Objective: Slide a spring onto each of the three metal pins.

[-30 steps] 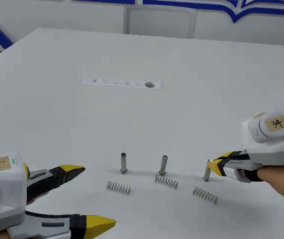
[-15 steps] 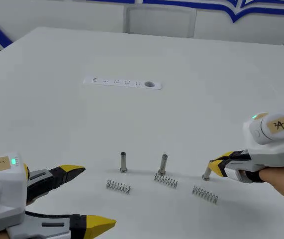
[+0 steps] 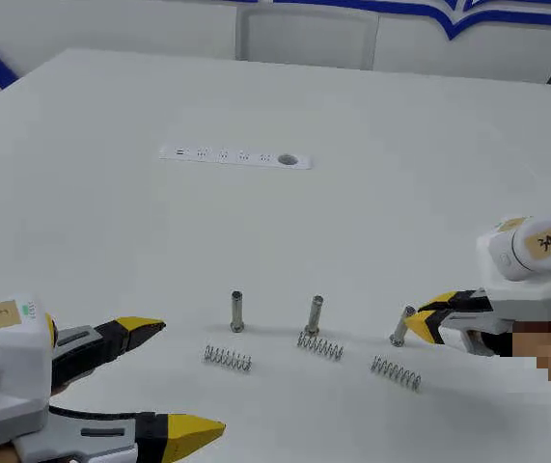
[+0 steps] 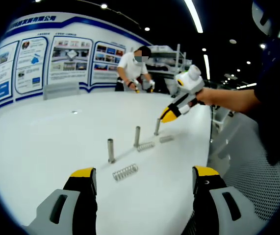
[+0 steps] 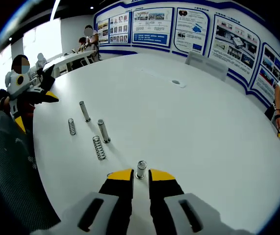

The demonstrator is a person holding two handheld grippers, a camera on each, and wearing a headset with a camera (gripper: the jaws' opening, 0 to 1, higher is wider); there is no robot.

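Three springs [image 3: 229, 359] lie on the tabletop [image 3: 256, 222] beside the pins [image 3: 314, 315]; narrow fingers of the right gripper [image 5: 140, 177] pinch the tilted right-hand pin [image 3: 401, 327], while the left gripper [image 3: 194, 377] holds its fingers wide.

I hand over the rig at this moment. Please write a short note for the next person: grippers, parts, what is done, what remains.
Left gripper: open, empty.
Right gripper: shut on the right pin, which leans.
Left pin and middle pin stand upright.
Left spring, middle spring and right spring lie flat on the table, one by each pin.
Done: nothing.
Left: all three springs.
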